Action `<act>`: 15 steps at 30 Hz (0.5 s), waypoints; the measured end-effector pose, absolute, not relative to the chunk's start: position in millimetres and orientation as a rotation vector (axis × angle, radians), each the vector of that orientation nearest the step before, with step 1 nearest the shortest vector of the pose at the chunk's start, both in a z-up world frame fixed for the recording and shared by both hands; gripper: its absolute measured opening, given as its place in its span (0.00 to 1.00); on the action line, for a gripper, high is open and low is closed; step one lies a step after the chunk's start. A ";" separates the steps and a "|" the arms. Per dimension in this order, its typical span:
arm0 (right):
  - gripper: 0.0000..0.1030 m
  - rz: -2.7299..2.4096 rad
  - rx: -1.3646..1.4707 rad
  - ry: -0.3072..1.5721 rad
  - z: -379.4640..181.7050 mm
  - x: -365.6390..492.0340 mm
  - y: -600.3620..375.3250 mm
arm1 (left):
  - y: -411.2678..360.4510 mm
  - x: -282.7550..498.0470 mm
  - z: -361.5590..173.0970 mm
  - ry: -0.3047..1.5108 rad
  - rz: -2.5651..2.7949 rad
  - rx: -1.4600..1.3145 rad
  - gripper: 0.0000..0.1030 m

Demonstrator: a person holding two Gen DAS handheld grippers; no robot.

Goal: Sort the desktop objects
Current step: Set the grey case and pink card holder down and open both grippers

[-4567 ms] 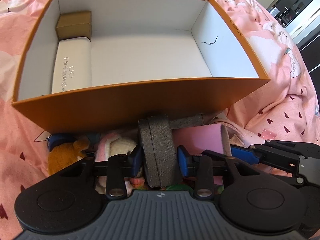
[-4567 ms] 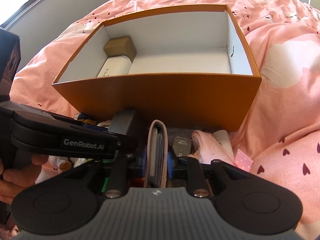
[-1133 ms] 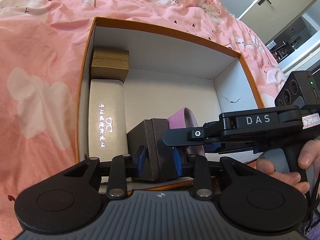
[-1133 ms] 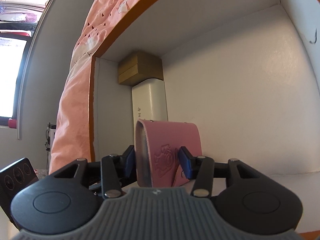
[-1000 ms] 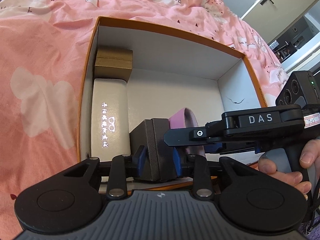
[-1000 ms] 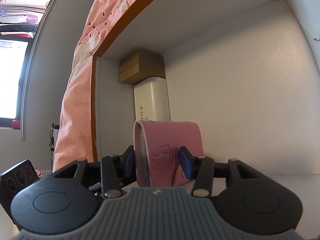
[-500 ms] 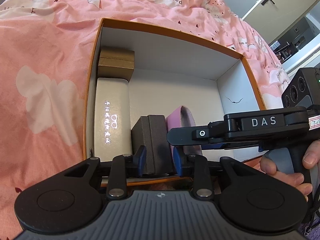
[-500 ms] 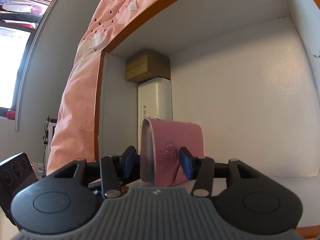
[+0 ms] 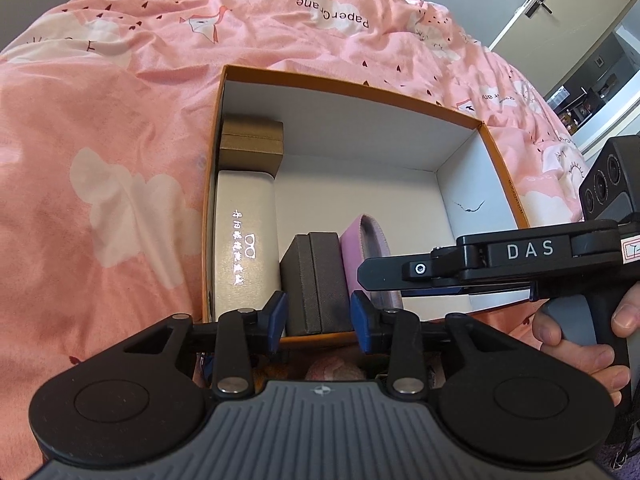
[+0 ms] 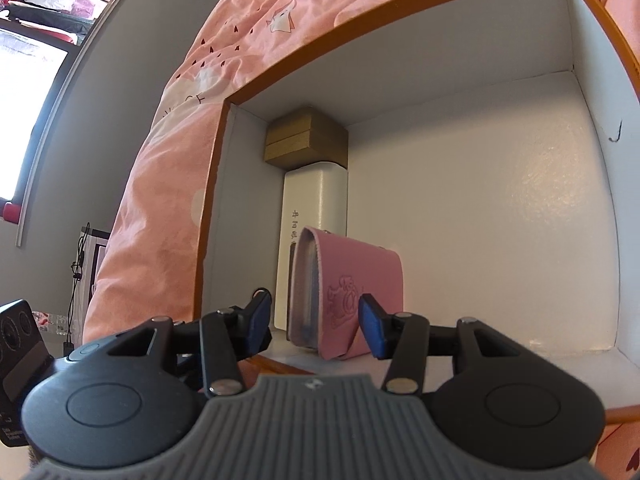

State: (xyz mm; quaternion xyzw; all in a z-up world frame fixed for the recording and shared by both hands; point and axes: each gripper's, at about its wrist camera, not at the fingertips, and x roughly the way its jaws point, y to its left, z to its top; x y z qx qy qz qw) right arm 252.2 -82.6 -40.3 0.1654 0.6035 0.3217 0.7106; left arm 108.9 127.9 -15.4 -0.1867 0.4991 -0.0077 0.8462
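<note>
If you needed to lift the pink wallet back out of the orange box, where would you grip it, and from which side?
Across its two broad faces near the top edge, from above: the pink wallet stands on edge, dark grey case beside it, so open tongs would straddle its thin width.

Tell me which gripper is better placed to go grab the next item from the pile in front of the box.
Probably the left gripper. It is open, already back over the orange box's near edge, above the leftover items. The right gripper, open too, sits inside the box around the pink wallet.
</note>
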 end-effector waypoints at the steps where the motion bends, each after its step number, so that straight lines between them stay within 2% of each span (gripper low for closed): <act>1: 0.50 0.712 0.361 1.330 -38.2 250.2 -82.7 | 127.0 107.0 -12.8 1.048 -0.010 -0.386 0.38; 5: 0.50 0.699 0.329 1.282 -26.6 240.8 -85.2 | 121.7 98.3 -1.1 1.016 0.004 -0.357 0.39; 8: 0.50 0.701 0.319 1.256 -18.5 232.4 -88.9 | 118.7 89.8 9.5 0.984 0.000 -0.350 0.46; 15: 0.50 0.717 0.251 1.126 7.1 199.8 -101.4 | 106.7 67.8 29.2 0.929 -0.014 -0.326 0.46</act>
